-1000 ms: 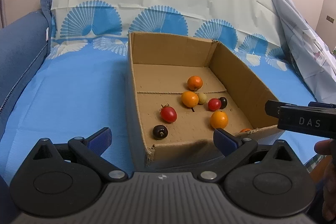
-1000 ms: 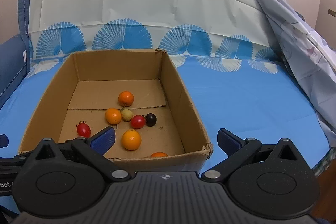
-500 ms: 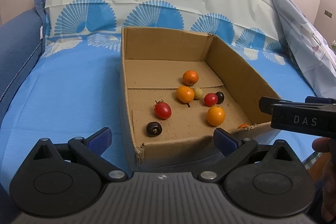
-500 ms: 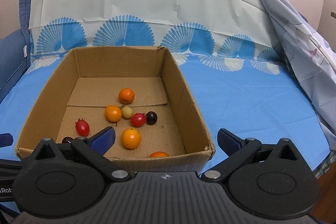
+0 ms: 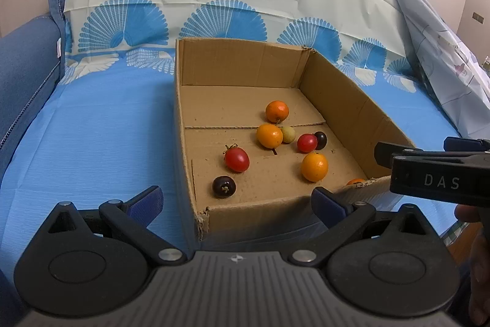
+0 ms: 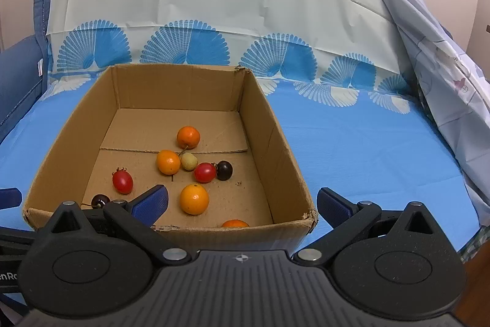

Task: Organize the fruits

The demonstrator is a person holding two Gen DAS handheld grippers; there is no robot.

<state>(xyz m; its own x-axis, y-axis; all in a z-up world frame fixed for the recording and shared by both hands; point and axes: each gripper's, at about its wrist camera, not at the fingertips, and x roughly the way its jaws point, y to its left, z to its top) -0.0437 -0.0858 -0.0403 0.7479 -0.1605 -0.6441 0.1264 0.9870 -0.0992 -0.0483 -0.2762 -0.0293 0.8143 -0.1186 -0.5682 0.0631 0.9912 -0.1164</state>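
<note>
In the left wrist view, the left gripper [image 5: 235, 204] is hovering released and empty at the bottom of the frame, its blue fingertips [image 5: 147, 199] spread wide before the near wall of the cardboard box [image 5: 245, 66]. The box is sitting mid-frame on a blue cloth [image 5: 92, 143]. Inside it, oranges [image 5: 314, 166], red tomatoes [image 5: 236, 159], a dark fruit [image 5: 224, 186] and a pale one [image 5: 288, 134] are lying loose on the floor. The right gripper [image 5: 428, 170] is reaching in from the right edge; how its jaws stand cannot be told from here.

In the right wrist view, the right gripper [image 6: 242, 203] is hanging released and empty at the bottom, straddling the box's [image 6: 275, 131] near right corner. The fruits are lying left of centre, with one orange [image 6: 194, 199] nearest the middle and another orange [image 6: 235, 223] peeking over the near wall.
</note>
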